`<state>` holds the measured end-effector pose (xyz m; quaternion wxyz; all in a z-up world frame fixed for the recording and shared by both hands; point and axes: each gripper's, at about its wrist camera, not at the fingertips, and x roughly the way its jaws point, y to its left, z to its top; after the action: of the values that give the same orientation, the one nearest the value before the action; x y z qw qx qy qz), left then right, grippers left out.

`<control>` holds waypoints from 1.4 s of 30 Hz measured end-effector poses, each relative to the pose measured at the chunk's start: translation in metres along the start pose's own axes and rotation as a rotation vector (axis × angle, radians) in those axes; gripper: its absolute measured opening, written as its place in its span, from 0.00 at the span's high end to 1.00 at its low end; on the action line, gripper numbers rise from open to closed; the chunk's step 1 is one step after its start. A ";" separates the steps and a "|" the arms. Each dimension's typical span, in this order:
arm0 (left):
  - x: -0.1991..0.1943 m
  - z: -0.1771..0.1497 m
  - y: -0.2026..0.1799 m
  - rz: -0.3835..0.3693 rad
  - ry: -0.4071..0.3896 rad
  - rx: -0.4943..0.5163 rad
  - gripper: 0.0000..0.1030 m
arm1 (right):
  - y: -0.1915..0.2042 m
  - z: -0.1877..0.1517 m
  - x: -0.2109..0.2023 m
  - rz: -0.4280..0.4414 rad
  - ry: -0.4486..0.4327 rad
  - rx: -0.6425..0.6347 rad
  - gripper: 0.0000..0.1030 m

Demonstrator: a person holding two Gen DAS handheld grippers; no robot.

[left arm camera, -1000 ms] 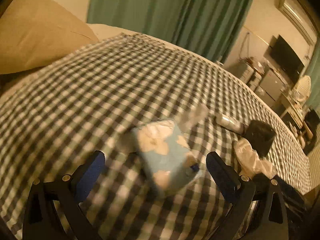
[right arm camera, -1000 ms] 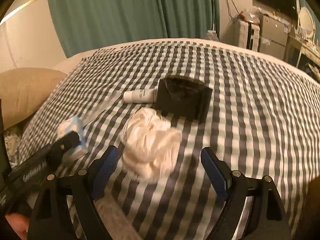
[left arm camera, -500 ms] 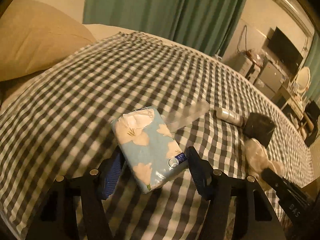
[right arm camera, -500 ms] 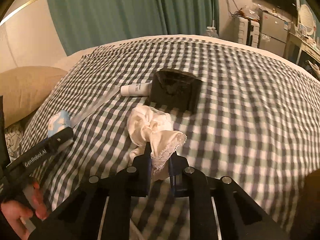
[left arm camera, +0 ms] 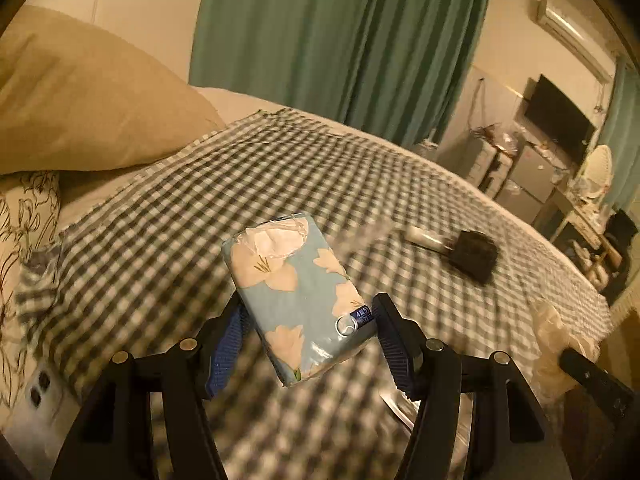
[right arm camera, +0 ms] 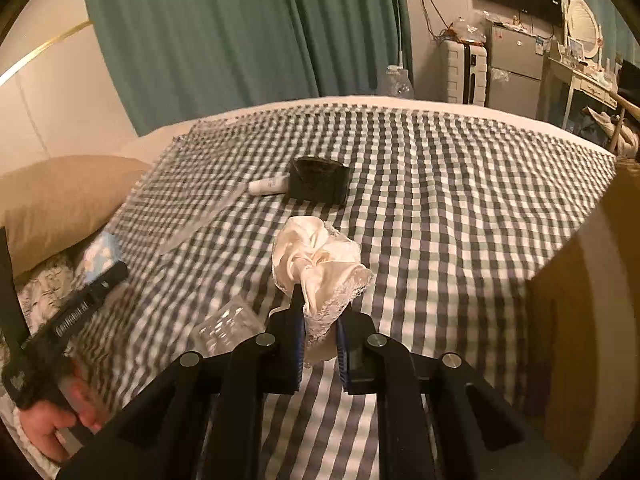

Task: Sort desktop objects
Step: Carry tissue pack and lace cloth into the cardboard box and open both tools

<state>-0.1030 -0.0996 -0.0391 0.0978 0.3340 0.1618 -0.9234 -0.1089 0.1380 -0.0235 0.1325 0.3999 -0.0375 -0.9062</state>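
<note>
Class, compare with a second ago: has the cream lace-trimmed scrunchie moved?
Yes. The cream lace-trimmed scrunchie, then beside the black box on the checked cloth, now hangs lifted, clamped in the right gripper.

- Checked bedcover (right arm camera: 460, 216): wide bare stretch on the right side of the right wrist view, from the black pouch (right arm camera: 318, 180) across to the far edge; passage unobstructed there.
- Black pouch and white tube (right arm camera: 268, 186) lie touching near the middle of the bed; a clear plastic strip (right arm camera: 200, 220) runs diagonally beside the tube.
- Clear plastic item (right arm camera: 228, 326) lies near the front edge.
- Tan pillow (left arm camera: 92, 96) blocks the left end.
- Tan panel (right arm camera: 592, 312) walls off the right edge.
</note>
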 end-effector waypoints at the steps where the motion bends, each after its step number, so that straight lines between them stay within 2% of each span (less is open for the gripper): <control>1: -0.007 -0.001 -0.005 -0.012 -0.003 0.005 0.37 | 0.000 -0.002 -0.010 -0.001 -0.013 -0.001 0.88; 8: -0.064 -0.009 -0.057 -0.145 -0.020 0.083 0.37 | -0.012 -0.003 -0.088 0.000 -0.118 0.041 0.88; 14: -0.118 -0.010 -0.128 -0.310 -0.065 0.190 0.37 | -0.057 0.001 -0.157 -0.039 -0.219 0.131 0.88; 18: -0.138 -0.012 -0.179 -0.430 -0.034 0.239 0.37 | -0.091 0.001 -0.191 -0.116 -0.245 0.161 0.88; 20: -0.145 -0.015 -0.206 -0.458 -0.011 0.279 0.37 | -0.105 -0.002 -0.198 -0.136 -0.241 0.168 0.88; 24: -0.154 -0.026 -0.256 -0.562 0.046 0.333 0.37 | -0.138 -0.011 -0.204 -0.191 -0.227 0.201 0.88; 27: -0.156 -0.038 -0.288 -0.589 0.050 0.411 0.37 | -0.165 -0.017 -0.206 -0.237 -0.223 0.240 0.88; 31: -0.147 -0.057 -0.323 -0.630 0.091 0.464 0.37 | -0.197 -0.030 -0.203 -0.279 -0.204 0.277 0.86; 36: -0.128 -0.075 -0.342 -0.638 0.137 0.513 0.37 | -0.219 -0.035 -0.197 -0.305 -0.200 0.309 0.85; 38: -0.123 -0.082 -0.348 -0.636 0.151 0.540 0.35 | -0.225 -0.035 -0.196 -0.329 -0.206 0.312 0.71; 39: -0.119 -0.086 -0.350 -0.626 0.159 0.551 0.33 | -0.227 -0.035 -0.197 -0.348 -0.211 0.318 0.53; 40: -0.116 -0.087 -0.351 -0.617 0.165 0.556 0.31 | -0.230 -0.036 -0.198 -0.364 -0.218 0.328 0.43; 42: -0.111 -0.089 -0.349 -0.621 0.186 0.562 0.19 | -0.231 -0.038 -0.203 -0.341 -0.246 0.348 0.40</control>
<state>-0.0675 0.2652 0.0500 -0.2946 0.3648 0.0047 -0.8832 0.0013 0.4165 0.0561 -0.0985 0.3041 -0.1408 -0.9370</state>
